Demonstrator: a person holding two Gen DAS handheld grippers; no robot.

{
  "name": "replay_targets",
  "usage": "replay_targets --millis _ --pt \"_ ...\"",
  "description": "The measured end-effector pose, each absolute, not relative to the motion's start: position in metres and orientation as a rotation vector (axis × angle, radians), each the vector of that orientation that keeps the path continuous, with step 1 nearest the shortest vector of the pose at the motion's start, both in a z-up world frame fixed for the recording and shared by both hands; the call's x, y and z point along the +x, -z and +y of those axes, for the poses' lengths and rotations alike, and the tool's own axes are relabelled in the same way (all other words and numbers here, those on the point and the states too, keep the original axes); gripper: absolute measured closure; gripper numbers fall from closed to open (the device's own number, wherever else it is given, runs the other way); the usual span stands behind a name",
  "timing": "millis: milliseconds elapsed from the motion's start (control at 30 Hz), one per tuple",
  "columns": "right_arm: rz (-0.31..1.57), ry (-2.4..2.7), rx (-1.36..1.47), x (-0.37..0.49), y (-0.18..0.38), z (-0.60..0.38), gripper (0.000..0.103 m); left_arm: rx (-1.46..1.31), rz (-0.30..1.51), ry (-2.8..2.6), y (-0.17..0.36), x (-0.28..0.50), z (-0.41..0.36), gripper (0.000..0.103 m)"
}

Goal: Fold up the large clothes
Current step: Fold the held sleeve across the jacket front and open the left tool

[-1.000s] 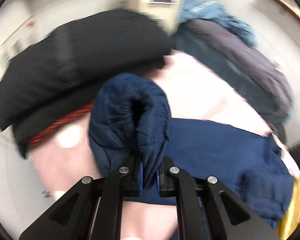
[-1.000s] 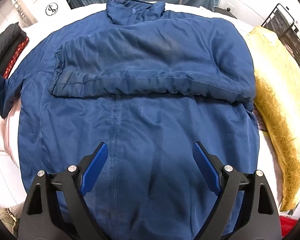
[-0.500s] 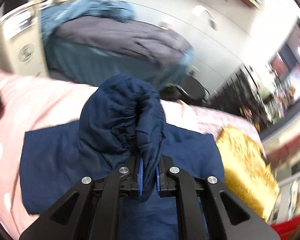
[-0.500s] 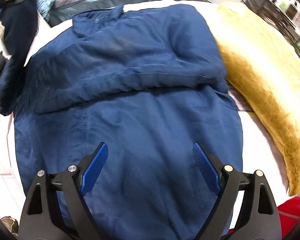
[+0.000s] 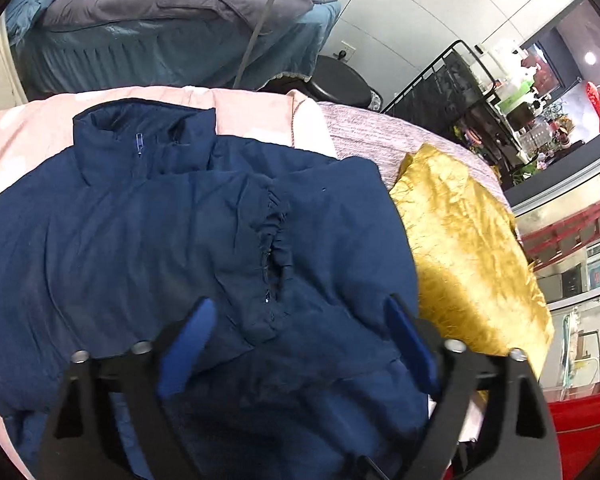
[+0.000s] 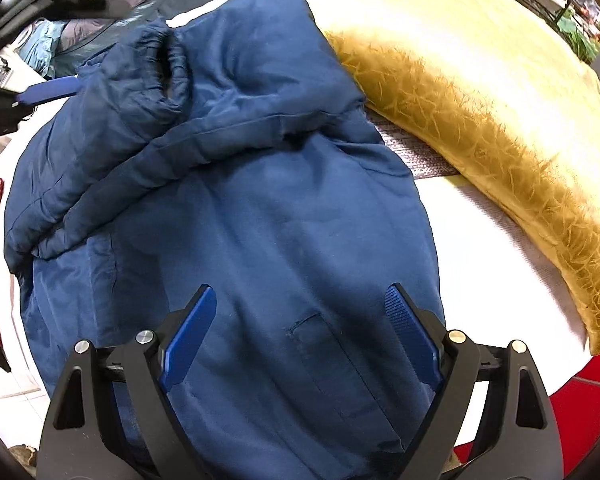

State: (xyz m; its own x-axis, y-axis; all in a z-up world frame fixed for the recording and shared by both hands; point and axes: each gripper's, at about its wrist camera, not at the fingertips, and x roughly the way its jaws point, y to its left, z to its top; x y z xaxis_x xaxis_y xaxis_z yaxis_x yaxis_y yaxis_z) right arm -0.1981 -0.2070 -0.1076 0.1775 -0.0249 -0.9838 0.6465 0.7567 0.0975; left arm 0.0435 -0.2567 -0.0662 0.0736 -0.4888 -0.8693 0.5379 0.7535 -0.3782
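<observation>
A navy blue padded jacket (image 5: 112,240) lies spread front-up, filling the centre and left of the frame, its zipped stand-up collar (image 5: 140,140) toward the upper left. Both sleeves lie folded across the chest, one gathered elastic cuff (image 6: 160,64) resting on top.

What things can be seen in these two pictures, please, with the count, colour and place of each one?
jacket: one, navy blue, spread on the bed, both sleeves folded across its chest
yellow cushion: one, golden, beside the jacket's right edge
pink cover: one, pale pink, under the jacket
second bed: one, grey and blue bedding, behind
black rack: one, far right background
left gripper: one, black with blue pads, open above the sleeve cuff
right gripper: one, same colours, open over the jacket's lower part
</observation>
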Motion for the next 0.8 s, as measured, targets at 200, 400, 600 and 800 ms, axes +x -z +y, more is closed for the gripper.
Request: replay_targets --millis 200,400,600,800 --pt "1.305 0.470 0.542 -0.176 0.107 -0.205 0.017 0.126 1.218 0.727 0.053 0.054 -0.221 0.014" --pt "1.271 0.351 0.441 -0.122 0.092 -0.188 0.017 0.168 1.231 0.477 0.081 0.081 -0.126 0.014" --pt "1.209 0.223 0.263 -0.052 0.079 -0.148 0.017 0.039 1.303 0.264 0.108 0.099 -0.034 0.014" --pt "1.180 0.082 0.073 0.010 0.079 -0.099 0.017 0.086 1.304 0.237 0.118 0.113 -0.020 0.014"
